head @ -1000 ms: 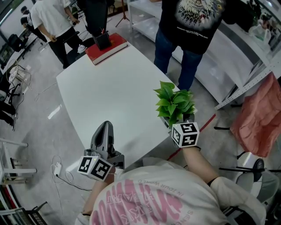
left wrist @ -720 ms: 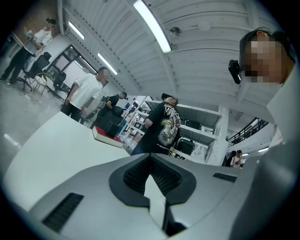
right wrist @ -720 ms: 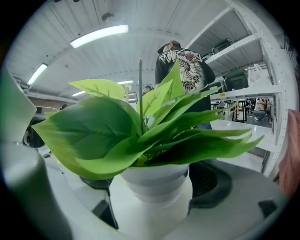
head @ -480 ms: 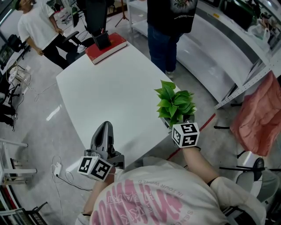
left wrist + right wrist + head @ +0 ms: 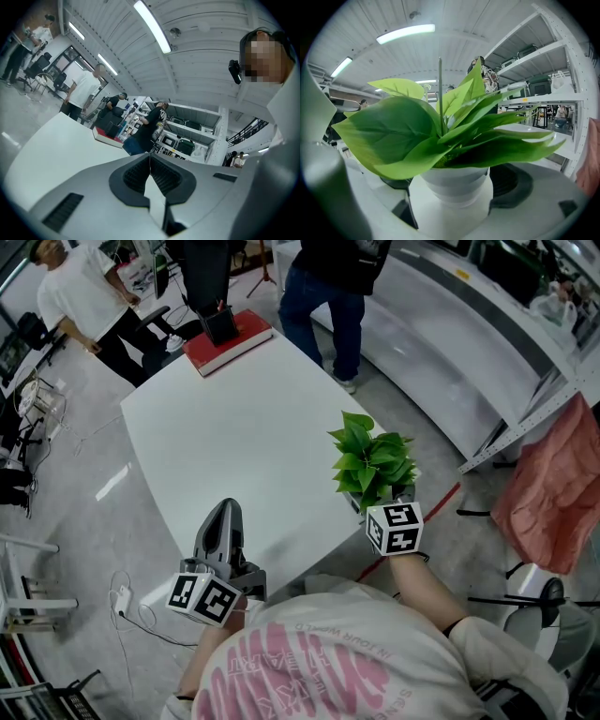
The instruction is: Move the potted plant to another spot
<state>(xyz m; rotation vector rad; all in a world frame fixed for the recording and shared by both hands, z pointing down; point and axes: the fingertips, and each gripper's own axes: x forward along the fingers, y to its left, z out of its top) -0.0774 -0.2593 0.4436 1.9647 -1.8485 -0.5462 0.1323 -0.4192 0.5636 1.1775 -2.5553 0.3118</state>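
While r. tongs grip, potted plant betw. jaws

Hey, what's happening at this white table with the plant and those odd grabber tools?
A person holds a gripper in each hand. The right gripper has its jaws set wide on either side of the potted plant, whose white pot stands near the right edge of the table. Whether the jaws actually press on the pot is unclear. The left gripper is shut and empty, at the table's near edge.
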